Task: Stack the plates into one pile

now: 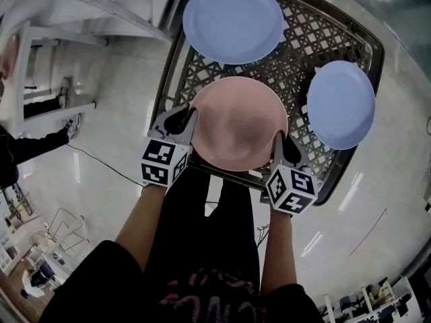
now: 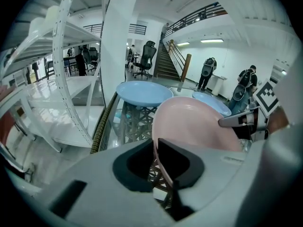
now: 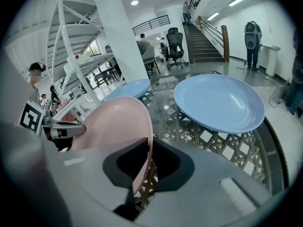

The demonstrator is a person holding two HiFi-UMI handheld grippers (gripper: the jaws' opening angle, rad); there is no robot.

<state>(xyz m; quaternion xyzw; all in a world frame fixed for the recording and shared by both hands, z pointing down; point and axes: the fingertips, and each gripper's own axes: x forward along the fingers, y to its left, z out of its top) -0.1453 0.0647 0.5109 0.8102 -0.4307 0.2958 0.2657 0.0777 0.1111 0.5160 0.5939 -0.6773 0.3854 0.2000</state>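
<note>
Pink was the plate (image 1: 239, 122) gripped from both sides at the near edge of a lattice-topped table (image 1: 303, 39). From the head view, the left gripper (image 1: 188, 124) was seen at the plate's left rim and the right gripper (image 1: 279, 145) at its right rim, with two bare forearms behind them. Two blue plates were seen lying flat on the table, apart from the pink one: a far blue plate (image 1: 233, 20) near the back edge and a right blue plate (image 1: 341, 104) near the right edge.

Only the gripper views showed the grip itself. In the left gripper view, the jaws of the left gripper (image 2: 156, 148) were pressed on the thin rim of the pink plate (image 2: 199, 124), and the right gripper's tip (image 2: 234, 121) was seen across the plate. In the right gripper view, the right gripper (image 3: 147, 150) was likewise pinched on the rim of the pink plate (image 3: 116, 122), with the right blue plate (image 3: 220, 103) just beyond. Whether the pink plate was touching the table could not be told. A staircase (image 3: 208, 41) and standing people, hidden from the head view, were shown in the gripper views.
</note>
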